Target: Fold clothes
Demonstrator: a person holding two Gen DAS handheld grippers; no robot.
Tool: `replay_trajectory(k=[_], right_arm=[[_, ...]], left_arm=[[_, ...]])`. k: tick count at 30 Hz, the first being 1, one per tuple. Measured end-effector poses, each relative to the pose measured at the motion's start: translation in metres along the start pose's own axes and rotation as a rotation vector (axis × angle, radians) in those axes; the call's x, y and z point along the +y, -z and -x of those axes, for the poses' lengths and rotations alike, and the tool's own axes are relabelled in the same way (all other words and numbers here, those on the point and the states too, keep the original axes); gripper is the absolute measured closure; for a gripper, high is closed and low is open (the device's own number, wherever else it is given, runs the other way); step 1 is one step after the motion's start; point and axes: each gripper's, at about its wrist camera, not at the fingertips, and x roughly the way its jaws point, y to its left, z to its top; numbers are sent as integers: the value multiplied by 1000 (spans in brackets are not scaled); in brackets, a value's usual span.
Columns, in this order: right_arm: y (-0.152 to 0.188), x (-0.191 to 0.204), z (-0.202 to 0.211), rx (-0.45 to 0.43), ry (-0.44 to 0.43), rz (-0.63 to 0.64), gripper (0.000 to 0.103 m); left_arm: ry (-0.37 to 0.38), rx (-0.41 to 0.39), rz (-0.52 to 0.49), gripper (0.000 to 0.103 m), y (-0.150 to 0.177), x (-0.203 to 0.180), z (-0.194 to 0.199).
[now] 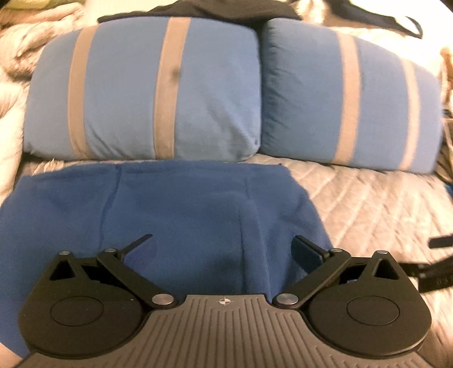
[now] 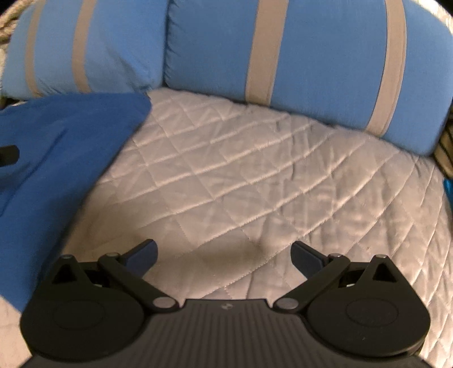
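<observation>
Both grippers fill the lower third of their own views, fingers spread wide with nothing between them: left gripper (image 1: 223, 246) over blue cloth, right gripper (image 2: 223, 252) over bare quilt. Quilted bedspread (image 2: 254, 175), pale grey-beige, stitched in a diamond grid with soft creases, takes the centre and right of the right wrist view; its far right edge is cut off by the fisheye rim. Two pillows (image 1: 147, 87) (image 1: 351, 93) lie side by side across the top of the left wrist view, light blue with vertical tan stripes, plump and rounded; a small dark mark sits on one stripe of the left pillow. Blue garment (image 1: 170, 203), deeper blue, matte knit, lies flat on the bedspread in the centre-left of the left wrist view just below the pillows, with seam lines and a vertical fold visible; its near edge is hidden under the left gripper body, so its type cannot be told. Dark fabric (image 1: 198, 10) at the top edge is cropped and unidentifiable. Fuzzy cream blanket (image 1: 11, 70) at upper left is blurred.
</observation>
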Motion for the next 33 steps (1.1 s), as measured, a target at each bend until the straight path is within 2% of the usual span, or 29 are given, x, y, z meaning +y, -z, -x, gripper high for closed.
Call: replay_trajectory(k=[5, 9, 16, 21, 24, 29, 33], right_arm=[[1, -2, 31, -64, -80, 4, 0], [-5, -15, 61, -137, -112, -22, 0], [-23, -59, 104, -177, -100, -27, 0], [-27, -90, 134, -196, -67, -8, 0], [-29, -110, 152, -207, -63, -12, 0], [-33, -143, 187, -237, -83, -5, 0], [-37, -169, 219, -274, -66, -14, 0]], left_arm=[[-1, -15, -31, 0, -12, 55, 40], [-46, -29, -83, 0, -17, 102, 68], [-132, -28, -150, 0, -21, 182, 118], [-180, -1, -286, 0, -20, 215, 150], [-198, 13, -312, 0, -21, 234, 168], [-172, 0, -237, 0, -29, 269, 200], [-194, -43, -141, 0, -40, 293, 221]])
